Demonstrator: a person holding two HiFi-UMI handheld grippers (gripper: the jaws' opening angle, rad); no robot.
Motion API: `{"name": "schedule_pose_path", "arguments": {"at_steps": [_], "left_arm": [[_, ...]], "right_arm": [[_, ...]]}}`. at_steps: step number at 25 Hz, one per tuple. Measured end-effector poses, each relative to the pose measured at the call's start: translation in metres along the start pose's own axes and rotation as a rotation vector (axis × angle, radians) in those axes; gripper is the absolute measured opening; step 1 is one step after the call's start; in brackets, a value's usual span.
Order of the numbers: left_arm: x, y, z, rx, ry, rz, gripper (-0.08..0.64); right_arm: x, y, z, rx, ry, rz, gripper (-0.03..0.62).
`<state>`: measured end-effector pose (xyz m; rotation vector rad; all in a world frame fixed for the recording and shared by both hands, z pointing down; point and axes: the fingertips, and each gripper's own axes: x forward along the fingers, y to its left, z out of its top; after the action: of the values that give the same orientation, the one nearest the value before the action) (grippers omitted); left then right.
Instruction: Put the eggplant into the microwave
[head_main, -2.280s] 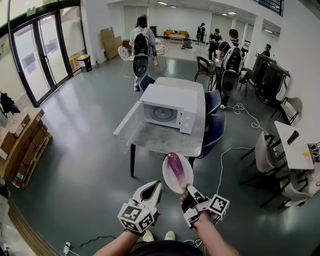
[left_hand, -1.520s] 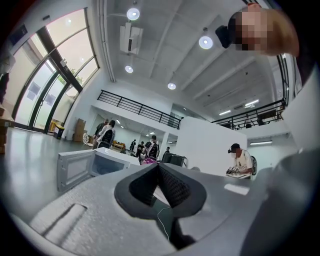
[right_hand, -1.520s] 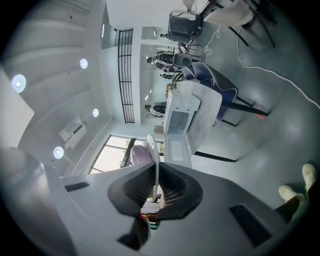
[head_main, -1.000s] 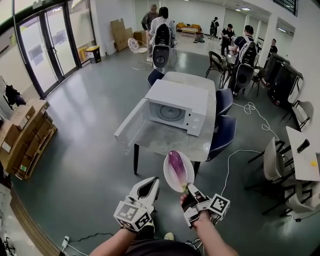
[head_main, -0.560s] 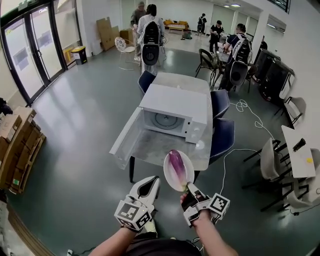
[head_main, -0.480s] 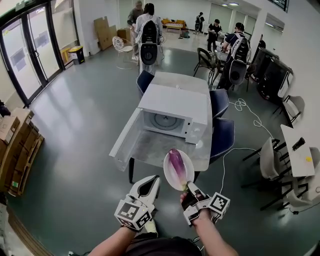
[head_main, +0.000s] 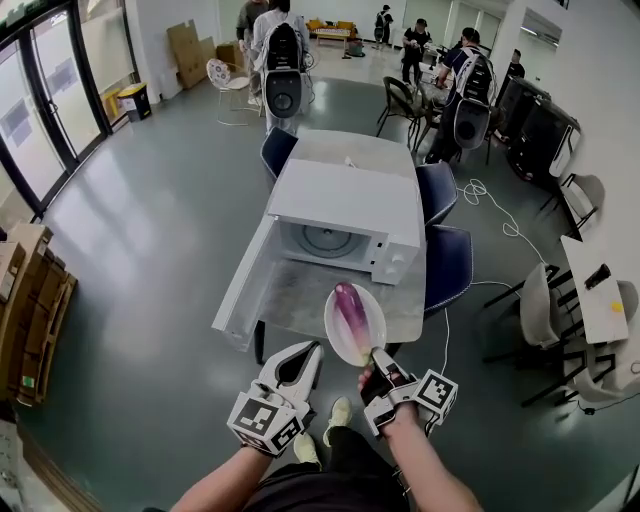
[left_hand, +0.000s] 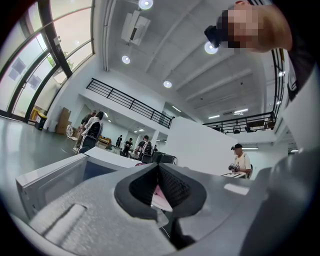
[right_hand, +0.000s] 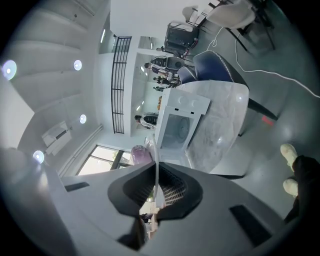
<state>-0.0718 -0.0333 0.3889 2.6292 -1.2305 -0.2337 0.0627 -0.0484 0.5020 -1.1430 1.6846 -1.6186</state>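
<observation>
Door (head_main: 243, 282) of the microwave (head_main: 345, 195) hangs open at the left, over the edge of the table (head_main: 300, 298). The left gripper (head_main: 308, 352) has its fingers closed on nothing. The eggplant (head_main: 350, 308) lies on a plate (head_main: 333, 330), its long axis pointing forward at the microwave just beyond. The right gripper (head_main: 374, 356) pinches the plate's near rim, so I think this hand must carry it in.

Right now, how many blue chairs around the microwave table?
3 blue chairs: one at the far left corner of the table, two along its right side. Others may be hidden.
</observation>
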Motion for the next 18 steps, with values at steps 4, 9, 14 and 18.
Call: {"name": "schedule_pose_path", "arguments": {"at_steps": [4,9,14,18], "left_arm": [[0.020,0.016,0.001,0.007,-0.002,0.005,0.008],[0.058,0.039,0.004,0.003,-0.014,0.019,0.008],[0.099,0.064,0.005,0.010,-0.016,0.038,0.008],[0.125,0.081,0.005,0.021,-0.020,0.073,0.008]], "right_arm": [[0.033,-0.007,0.012,0.003,0.020,-0.013,0.020],[0.077,-0.018,0.037,0.011,0.053,-0.025,0.020],[0.120,-0.033,0.062,0.010,0.096,-0.055,0.020],[0.146,-0.045,0.079,0.016,0.128,-0.068,0.020]]}}
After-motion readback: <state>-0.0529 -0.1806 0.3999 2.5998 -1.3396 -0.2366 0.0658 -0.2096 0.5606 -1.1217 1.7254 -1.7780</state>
